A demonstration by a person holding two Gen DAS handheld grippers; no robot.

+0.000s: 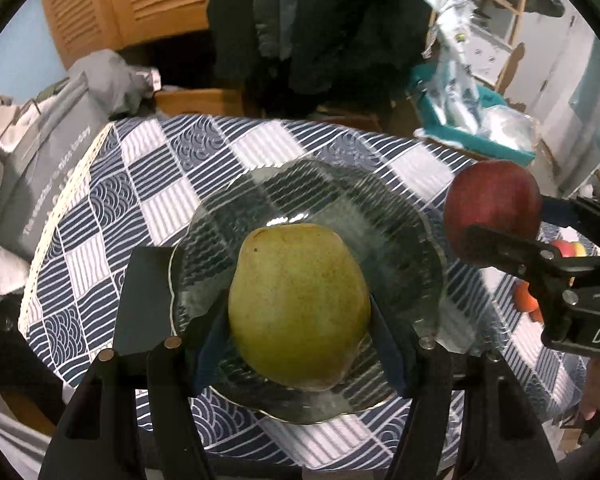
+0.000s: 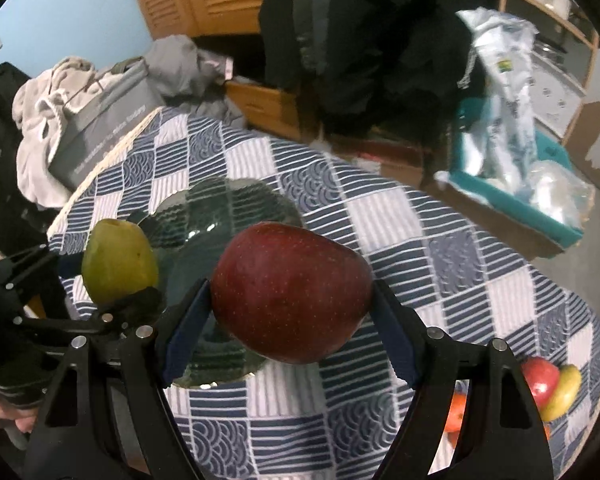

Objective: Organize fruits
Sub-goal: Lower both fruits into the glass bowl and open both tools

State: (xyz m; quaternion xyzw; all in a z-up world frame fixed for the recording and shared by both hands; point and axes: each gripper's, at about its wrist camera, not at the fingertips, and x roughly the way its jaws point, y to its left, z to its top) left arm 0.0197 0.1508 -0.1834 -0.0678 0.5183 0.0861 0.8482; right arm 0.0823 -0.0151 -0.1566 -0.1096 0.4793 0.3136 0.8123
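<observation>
My left gripper (image 1: 298, 320) is shut on a green pear (image 1: 298, 304) and holds it over a clear glass plate (image 1: 380, 208) on the checked tablecloth. My right gripper (image 2: 292, 304) is shut on a dark red apple (image 2: 290, 292) and holds it above the table, just right of the plate (image 2: 220, 208). The apple (image 1: 492, 208) with the right gripper (image 1: 500, 224) shows at the right of the left wrist view. The pear (image 2: 118, 264) with the left gripper (image 2: 116, 280) shows at the left of the right wrist view.
More fruit lies at the table's right edge: a red apple (image 2: 540, 378), a yellow-red fruit (image 2: 564, 392) and an orange one (image 2: 456, 412). A grey bag (image 2: 104, 128) and clothes lie beyond the far left edge. A teal box (image 2: 512, 184) with plastic bags stands on the floor behind.
</observation>
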